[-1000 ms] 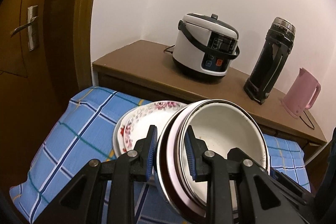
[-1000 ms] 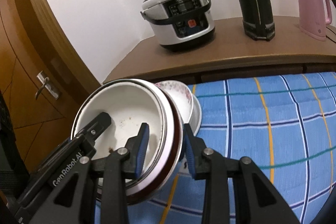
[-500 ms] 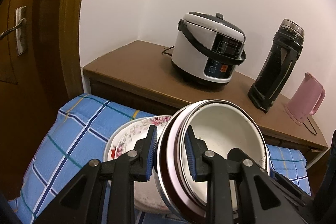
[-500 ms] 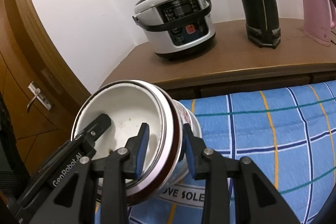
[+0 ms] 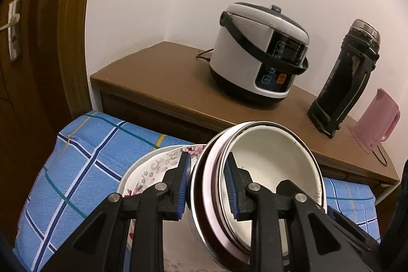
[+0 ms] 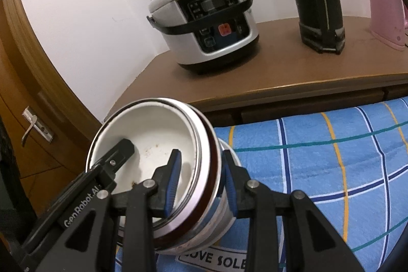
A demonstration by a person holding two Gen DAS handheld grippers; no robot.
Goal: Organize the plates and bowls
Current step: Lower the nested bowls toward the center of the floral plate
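- The blue checked cloth (image 6: 331, 157) covers a surface that stands in front of a brown cabinet (image 5: 158, 68). On the cabinet top stand a rice cooker (image 5: 257, 52), a black flask (image 5: 344, 83) and a pink kettle (image 5: 374, 119), all well apart from the dishes.
- The flowered plates (image 5: 155, 167) lie stacked on the cloth near its far left corner, close to the cabinet edge. I judge this stack is the place where the bowls should go.
- The stack of bowls (image 5: 270, 165), a white bowl nested inside a pink one and a dark one, is held in the air by both grippers, just above the flowered plates and tilted a little. Two grips on opposite sides of the rim probably keep this heavy stack steady.
- The left gripper (image 5: 207, 185) is closed to a narrow gap on the left side of the rim: one pad inside the white bowl, the other outside.
- The right gripper (image 6: 200, 185) clamps the opposite side of the rim in the same manner, also with a narrow gap.
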